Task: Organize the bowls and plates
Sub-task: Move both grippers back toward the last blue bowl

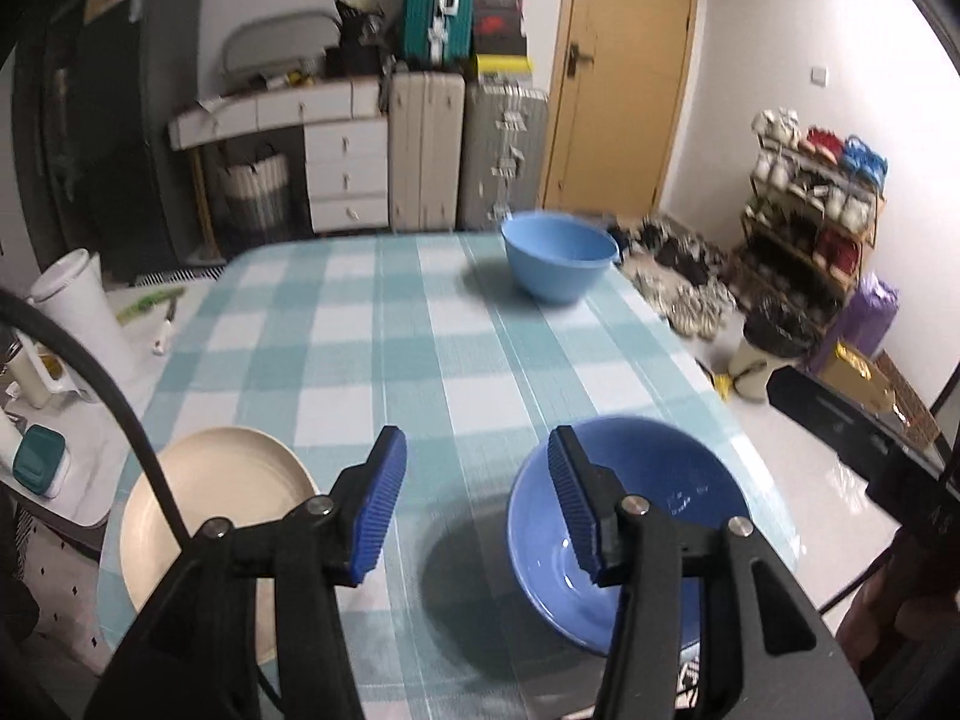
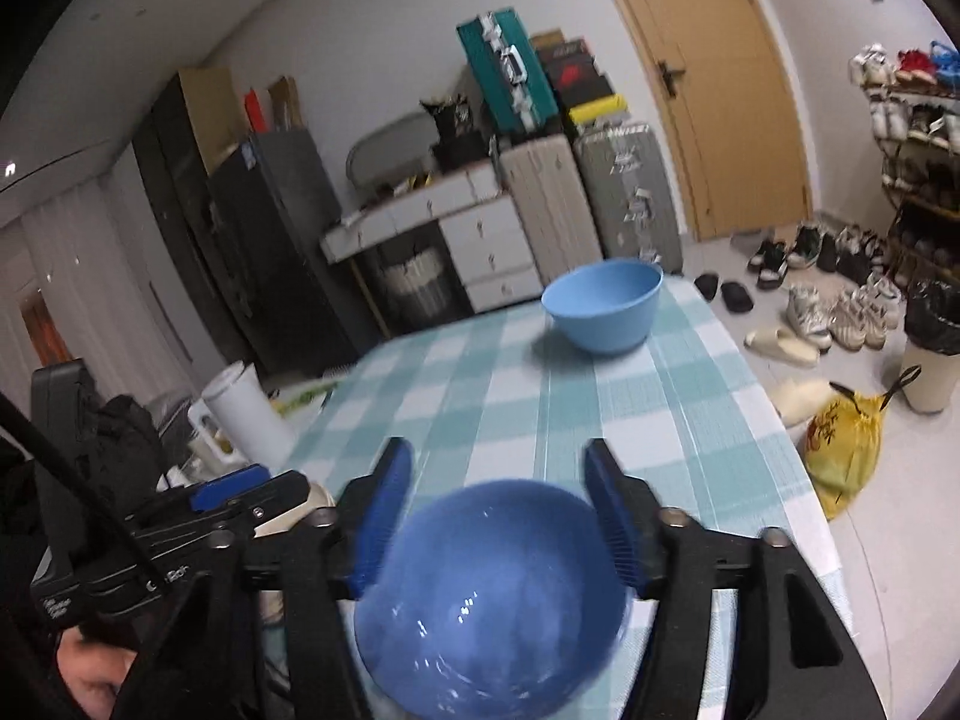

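the deep blue round bowl sits on the tabletop with the teal and white check cloth, right under and between the two arms of the right tongs. the right tongs stand wide apart. the blue pads are on either side of the bowl but do not press on it, so they hold nothing.

the left tongs are about half open and also hold nothing. in the left wrist view the same deep blue bowl lies just to the right of the left tongs, with the right pad in front of its rim. the flat cream round plate lies just to the left of them, near the tabletop edge.

the light blue plastic bowl stands far ahead of both tongs, near the far edge of the tabletop and a little to the right. it is well apart from the other two things.

i think the next move turns on this: the right tongs are nearer the deep blue bowl and the left tongs are nearer the cream plate. a bowl is round, so it has no long side to line up with. the light blue bowl needs a long reach forward from either hand.
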